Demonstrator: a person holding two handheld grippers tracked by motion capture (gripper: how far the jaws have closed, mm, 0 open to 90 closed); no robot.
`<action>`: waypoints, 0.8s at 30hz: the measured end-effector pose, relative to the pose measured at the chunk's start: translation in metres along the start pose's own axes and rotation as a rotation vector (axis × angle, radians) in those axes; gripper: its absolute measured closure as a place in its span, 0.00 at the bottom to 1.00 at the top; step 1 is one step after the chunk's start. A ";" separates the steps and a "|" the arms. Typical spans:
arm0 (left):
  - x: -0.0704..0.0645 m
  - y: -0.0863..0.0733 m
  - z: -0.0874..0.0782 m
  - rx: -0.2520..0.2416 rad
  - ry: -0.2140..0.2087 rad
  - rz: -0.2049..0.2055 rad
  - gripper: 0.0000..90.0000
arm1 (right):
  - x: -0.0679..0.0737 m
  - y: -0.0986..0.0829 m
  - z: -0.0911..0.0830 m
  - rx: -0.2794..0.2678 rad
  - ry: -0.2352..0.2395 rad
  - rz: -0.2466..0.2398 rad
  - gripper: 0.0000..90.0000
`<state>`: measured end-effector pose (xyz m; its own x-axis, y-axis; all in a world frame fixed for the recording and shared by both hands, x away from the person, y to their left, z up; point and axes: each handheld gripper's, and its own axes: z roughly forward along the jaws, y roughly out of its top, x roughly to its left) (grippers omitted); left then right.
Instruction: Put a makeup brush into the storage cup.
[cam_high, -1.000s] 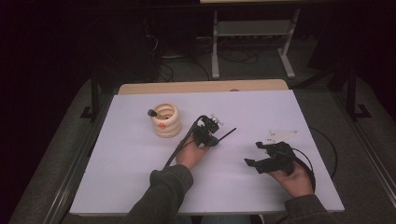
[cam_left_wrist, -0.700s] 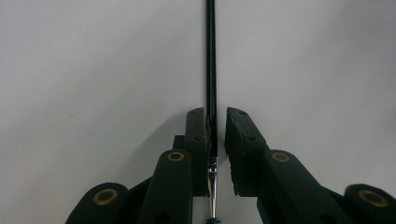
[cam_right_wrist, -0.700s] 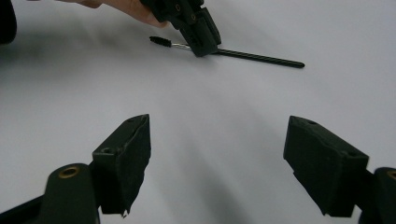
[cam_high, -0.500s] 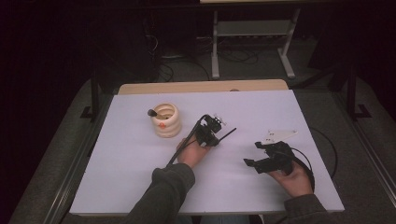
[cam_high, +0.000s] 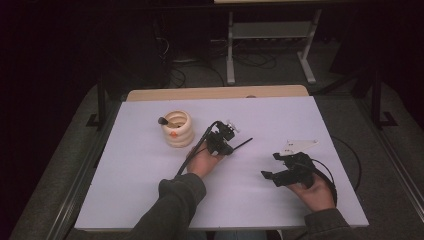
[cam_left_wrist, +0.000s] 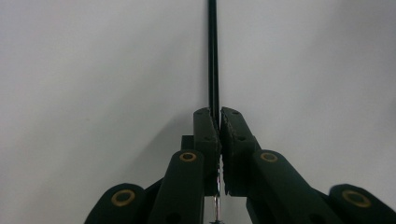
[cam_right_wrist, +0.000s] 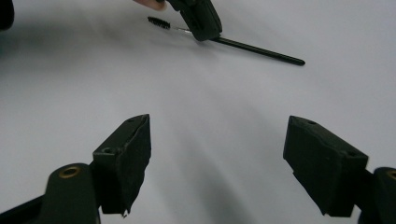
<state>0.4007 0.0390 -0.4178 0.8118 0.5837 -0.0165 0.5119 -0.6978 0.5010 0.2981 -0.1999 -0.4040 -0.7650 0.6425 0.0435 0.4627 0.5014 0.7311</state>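
My left gripper (cam_left_wrist: 219, 123) is clamped on the thin black wand (cam_left_wrist: 213, 51) (bristled end behind), while my right gripper (cam_right_wrist: 217, 154) hangs released.

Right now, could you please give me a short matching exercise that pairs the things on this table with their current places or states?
Things:
1. left claw
2. right claw
3. ringed holder
4. thin black brush

States:
A. stands at the table's far left
B. open, holding nothing
C. shut on a slim stick
D. pinched mid-length, bristle end free

Pairs: 1-C, 2-B, 3-A, 4-D
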 end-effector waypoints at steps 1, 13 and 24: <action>0.000 0.000 -0.001 -0.004 0.002 -0.001 0.96 | 0.000 0.000 0.000 0.003 0.001 -0.004 0.25; 0.006 -0.008 -0.013 -0.017 -0.010 0.006 0.96 | 0.001 0.000 0.000 0.001 0.001 -0.005 0.25; 0.008 -0.015 -0.021 -0.021 -0.023 0.029 0.96 | 0.003 0.001 0.001 0.005 -0.001 -0.003 0.25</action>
<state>0.3941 0.0630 -0.4077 0.8322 0.5540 -0.0214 0.4828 -0.7052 0.5192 0.2970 -0.1971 -0.4035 -0.7660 0.6416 0.0410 0.4630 0.5063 0.7275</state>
